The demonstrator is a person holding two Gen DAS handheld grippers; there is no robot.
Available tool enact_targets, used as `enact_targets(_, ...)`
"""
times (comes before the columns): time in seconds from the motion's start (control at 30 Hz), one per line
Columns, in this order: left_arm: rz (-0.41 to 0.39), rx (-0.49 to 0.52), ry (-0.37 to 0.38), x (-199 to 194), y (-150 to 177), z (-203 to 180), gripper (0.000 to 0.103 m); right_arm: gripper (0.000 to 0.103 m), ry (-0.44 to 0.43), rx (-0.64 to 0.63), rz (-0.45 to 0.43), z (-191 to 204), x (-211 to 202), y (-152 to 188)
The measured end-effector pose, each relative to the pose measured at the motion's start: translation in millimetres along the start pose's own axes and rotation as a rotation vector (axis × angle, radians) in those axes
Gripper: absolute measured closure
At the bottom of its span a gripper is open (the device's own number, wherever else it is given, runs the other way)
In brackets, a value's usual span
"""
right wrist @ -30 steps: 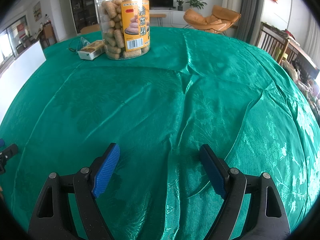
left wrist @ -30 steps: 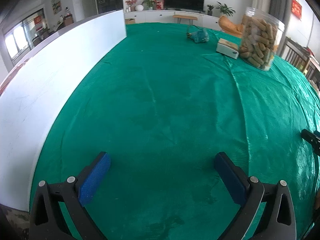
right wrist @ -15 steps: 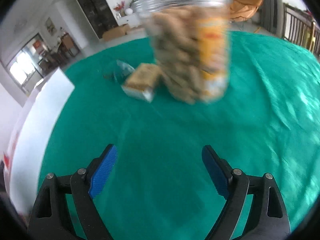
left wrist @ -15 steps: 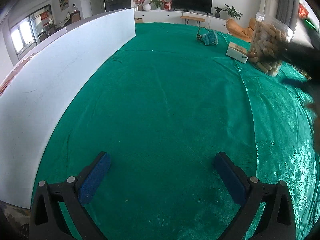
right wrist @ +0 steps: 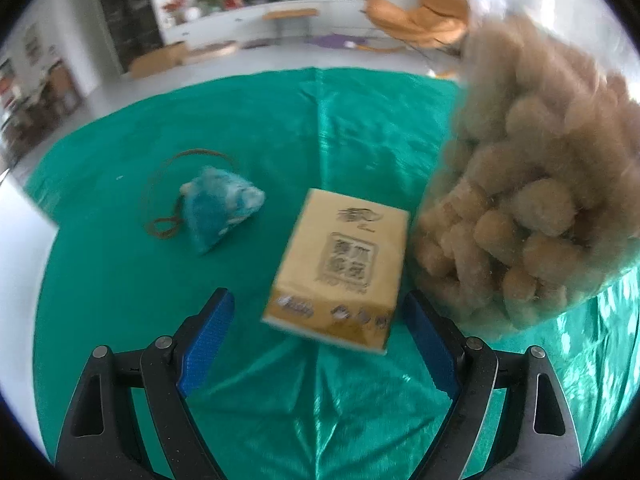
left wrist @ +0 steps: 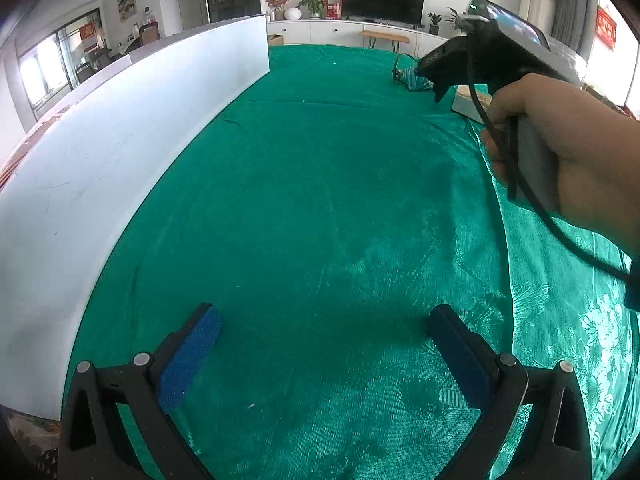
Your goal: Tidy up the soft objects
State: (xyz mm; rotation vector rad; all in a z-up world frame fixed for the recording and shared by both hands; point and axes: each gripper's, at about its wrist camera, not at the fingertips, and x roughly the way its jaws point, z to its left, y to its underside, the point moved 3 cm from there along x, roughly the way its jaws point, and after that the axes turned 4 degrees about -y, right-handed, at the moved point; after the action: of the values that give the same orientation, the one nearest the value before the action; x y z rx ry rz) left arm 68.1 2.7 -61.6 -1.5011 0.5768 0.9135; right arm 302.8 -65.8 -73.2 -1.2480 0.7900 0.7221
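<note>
Your right gripper [right wrist: 318, 330] is spread wide with nothing in it, hovering right at the near edge of the yellow rectangular tissue pack [right wrist: 340, 268]. That pack sits tight beside the clear plastic snack jar [right wrist: 532, 184]; the blue fabric pouch [right wrist: 218, 208] lies apart, with free green tablecloth [left wrist: 320, 200] around it. Your left gripper [left wrist: 324, 354] gapes empty over bare cloth, white board [left wrist: 100, 152] alongside. Only its camera shows your right hand [left wrist: 560, 148] gripping the handle.

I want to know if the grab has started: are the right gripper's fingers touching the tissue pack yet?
Apart. The right wrist view shows green cloth between each blue pad and the tissue pack, jaws wide open.
</note>
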Motion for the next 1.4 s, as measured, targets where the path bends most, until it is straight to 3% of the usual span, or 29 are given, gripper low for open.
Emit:
enact_targets(0.07,0.0,0.0,0.0,-0.2,0.2,0.0,0.0,0.044,0.001,0.002,-0.022,-3.5,-7.0,-1.0)
enact_targets(0.2,0.0,0.0,0.0,0.2,-1.1,-0.1,0.0,0.045,-0.098,-0.059,0.004,-7.0,-22.6,14.7)
enact_targets(0.37,0.0,0.0,0.0,0.3,-1.2,0.0,0.0,0.045,-0.226,-0.154,0.064,-42.5,-68.9,66.3)
enact_targets(0.43,-0.001,0.0,-0.001,0.3,-1.5,0.0,0.0,0.045,-0.228,-0.161,0.076,-71.9,-87.4,89.6)
enact_targets(0.57,-0.001,0.0,-0.001,0.3,-1.4,0.3,0.0,0.045,-0.144,-0.094,0.058,-156.4,-109.7,116.9)
enact_targets(0.67,-0.001,-0.001,-0.003,0.6,-1.9,0.0,0.0,0.045,-0.054,-0.048,0.002,-203.2,-103.7,92.6)
enact_targets(0.77,-0.003,0.0,-0.002,0.5,-2.3,-0.1,0.0,0.045,-0.031,-0.032,-0.07,-226.0,-86.2,50.8)
enact_targets(0.87,-0.005,0.0,-0.002,-1.2,-0.5,0.0,0.0,0.044,-0.086,-0.058,-0.133,-228.7,-70.0,12.1)
enact_targets(0.93,-0.005,0.0,-0.002,-1.1,-0.4,0.0,0.0,0.041,-0.125,-0.067,-0.107,-230.6,-59.2,3.0)
enact_targets(1.0,-0.005,-0.001,-0.004,-1.1,-0.7,0.1,0.0,0.038,-0.135,-0.06,-0.072,-229.3,-53.2,11.0)
enact_targets(1.07,-0.005,-0.002,-0.004,-0.2,-0.9,0.7,0.0,0.024,-0.127,-0.105,-0.084,-230.0,-56.4,17.5)
enact_targets(1.23,-0.005,-0.002,-0.004,-0.2,-0.4,1.0,0.0,0.024,-0.044,-0.211,-0.084,-213.7,-51.5,32.7)
enact_targets(1.4,-0.005,-0.002,-0.004,-0.2,-0.7,0.8,0.0,0.02,-0.034,-0.198,-0.082,-210.5,-44.2,24.6)
